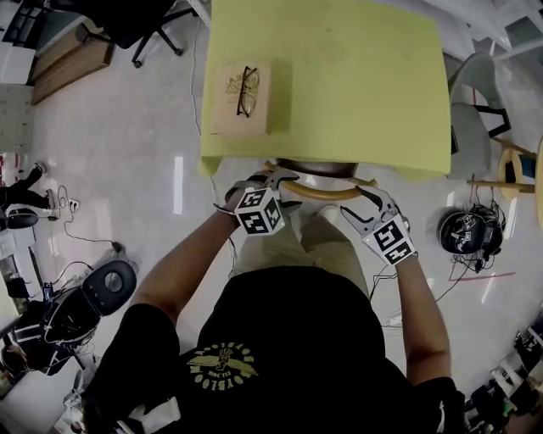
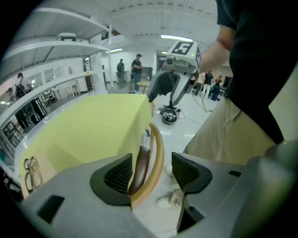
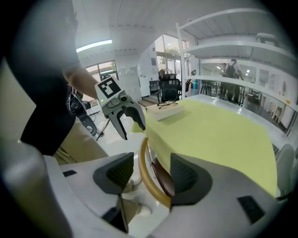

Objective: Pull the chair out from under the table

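Note:
A chair is tucked under the near edge of the yellow table (image 1: 339,85); only its curved wooden back rail (image 1: 327,192) and a dark brown panel (image 1: 318,167) show. My left gripper (image 1: 271,180) stands open over the rail's left end. In the left gripper view the rail (image 2: 157,153) runs between the two pads without either pressing on it. My right gripper (image 1: 367,200) is open over the rail's right end. In the right gripper view the rail (image 3: 145,176) likewise passes between its spread pads. The chair's seat and legs are hidden under the table.
A wooden box (image 1: 242,99) with a pair of glasses on it lies on the table's left part. An office chair (image 1: 127,25) stands at the far left. A helmet (image 1: 471,230) and a wooden stool (image 1: 509,165) are on the floor at right, cables and gear (image 1: 85,297) at left.

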